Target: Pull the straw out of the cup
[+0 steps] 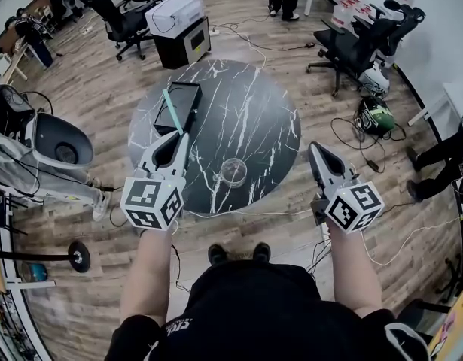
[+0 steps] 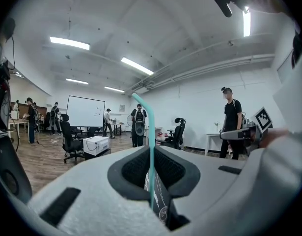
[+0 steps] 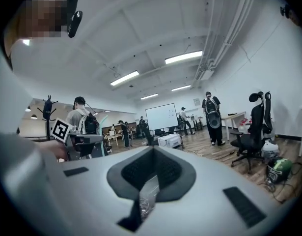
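Note:
The teal straw [image 1: 173,110] is clear of the cup and pinched in my left gripper [image 1: 182,135], which is shut on it above the left part of the round black marble table [image 1: 269,111]. In the left gripper view the straw [image 2: 151,141] stands upright between the jaws, its bent tip pointing left. The clear cup [image 1: 233,171] stands without a straw on the table near its front edge, between the two grippers. My right gripper [image 1: 314,148] hovers at the table's right front edge, shut and holding nothing; its own view shows the jaws of the gripper [image 3: 150,181] together.
A black flat box [image 1: 180,104] lies on the table's far left, under the straw. A printer on a black cabinet [image 1: 178,21] stands beyond the table, with office chairs [image 1: 351,43] and floor cables [image 1: 351,138] to the right. Several people stand around the room.

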Motion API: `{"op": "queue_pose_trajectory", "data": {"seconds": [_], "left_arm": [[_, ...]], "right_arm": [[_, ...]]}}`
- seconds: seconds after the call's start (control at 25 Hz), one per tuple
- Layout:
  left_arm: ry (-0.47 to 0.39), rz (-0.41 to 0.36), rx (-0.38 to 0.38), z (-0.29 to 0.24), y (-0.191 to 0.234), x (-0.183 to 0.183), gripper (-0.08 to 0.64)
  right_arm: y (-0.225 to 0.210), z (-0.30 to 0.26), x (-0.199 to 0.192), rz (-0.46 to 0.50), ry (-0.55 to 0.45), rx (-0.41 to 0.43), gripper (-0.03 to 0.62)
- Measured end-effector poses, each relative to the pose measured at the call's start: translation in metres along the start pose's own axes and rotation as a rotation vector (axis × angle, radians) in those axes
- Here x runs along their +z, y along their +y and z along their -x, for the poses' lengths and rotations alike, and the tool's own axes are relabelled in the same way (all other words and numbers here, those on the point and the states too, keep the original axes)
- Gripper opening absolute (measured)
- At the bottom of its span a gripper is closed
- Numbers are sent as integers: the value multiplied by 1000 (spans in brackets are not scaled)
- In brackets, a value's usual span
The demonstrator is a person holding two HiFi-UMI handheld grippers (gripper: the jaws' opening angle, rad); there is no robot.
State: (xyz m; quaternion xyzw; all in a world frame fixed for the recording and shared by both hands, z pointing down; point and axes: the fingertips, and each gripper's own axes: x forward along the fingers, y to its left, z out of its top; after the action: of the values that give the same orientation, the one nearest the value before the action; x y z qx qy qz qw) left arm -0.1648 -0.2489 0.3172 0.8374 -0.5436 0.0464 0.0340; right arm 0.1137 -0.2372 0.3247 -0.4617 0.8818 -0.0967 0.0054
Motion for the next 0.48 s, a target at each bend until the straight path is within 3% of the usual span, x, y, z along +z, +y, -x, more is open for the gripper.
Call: {"op": "queue_pose_trajectory", "data": {"seconds": [0.48], "left_arm": [[28, 8, -35, -4, -19, -17, 34]], "right_arm": [[3, 12, -7, 19, -8, -21, 2]]}}
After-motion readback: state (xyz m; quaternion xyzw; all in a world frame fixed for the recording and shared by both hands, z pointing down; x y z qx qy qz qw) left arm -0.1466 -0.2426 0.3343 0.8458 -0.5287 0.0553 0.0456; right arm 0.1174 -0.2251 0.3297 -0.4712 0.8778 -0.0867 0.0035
